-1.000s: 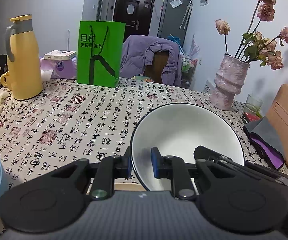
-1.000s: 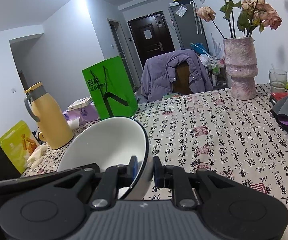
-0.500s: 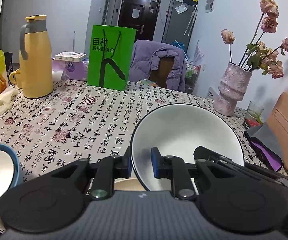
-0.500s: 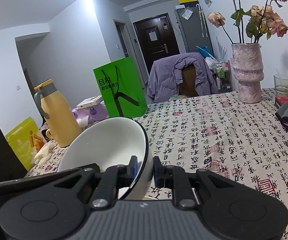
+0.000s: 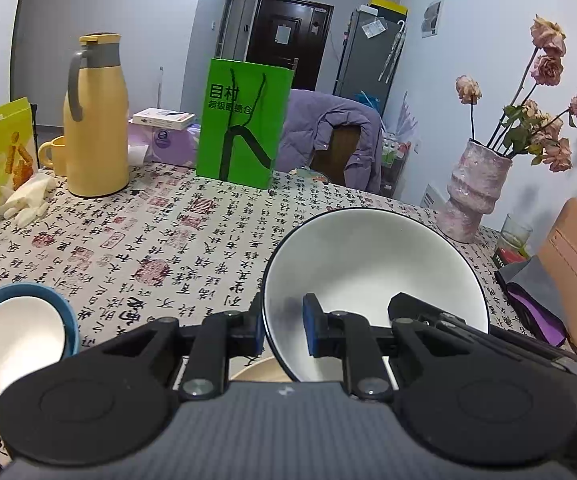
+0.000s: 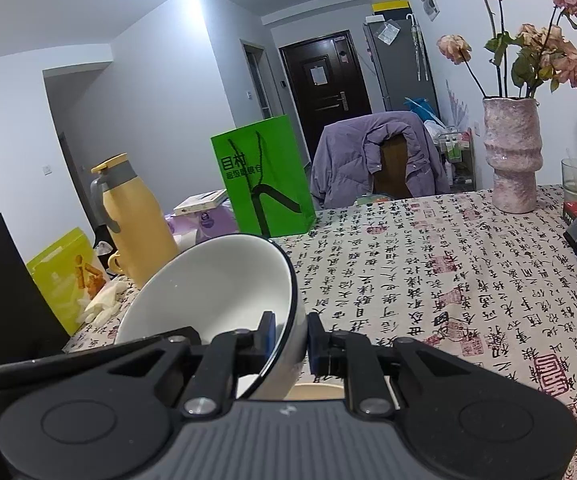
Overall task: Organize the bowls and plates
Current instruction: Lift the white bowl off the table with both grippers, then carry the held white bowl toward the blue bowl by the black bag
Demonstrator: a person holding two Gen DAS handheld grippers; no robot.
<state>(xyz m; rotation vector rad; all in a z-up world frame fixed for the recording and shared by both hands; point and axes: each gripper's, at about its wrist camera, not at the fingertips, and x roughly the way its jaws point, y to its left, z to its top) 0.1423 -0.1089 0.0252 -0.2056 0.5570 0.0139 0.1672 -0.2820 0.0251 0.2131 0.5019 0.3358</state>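
**Inspector:** While both claws grip the same dish, start at the far left of the left claw and work across.

**Assistant:** Well off to the left of the left claw (image 5: 282, 330), low on the patterned tablecloth (image 5: 160, 240), stands a blue bowl (image 5: 20, 336) with a white inside. Between the claw's fingers is the rim of the white bowl (image 5: 372, 276), which has a thin dark edge; one pad sits outside the wall, one inside, pinching it. The bowl is tilted, its mouth turned towards that camera.

**Inspector:** And the other side?

**Assistant:** The right claw (image 6: 290, 340) pinches the opposite rim of the white bowl (image 6: 212, 288) the same way. A cream-coloured dish (image 6: 314, 392) shows just beneath the fingers; whether the bowl touches it I cannot tell.

**Inspector:** Handling assessment?

**Assistant:** In my judgement it is glazed ceramic: rigid, fairly heavy, smooth enough to slip between pads, and liable to chip or break if dropped. The rim is the only hold available, and two opposed grips suit it, provided both claws travel together; any twist between them would lever the wall.

**Inspector:** Obstructions?

**Assistant:** Ahead of the right claw, none near; the green bag (image 6: 264, 184) and pink vase (image 6: 512, 156) stand well apart.
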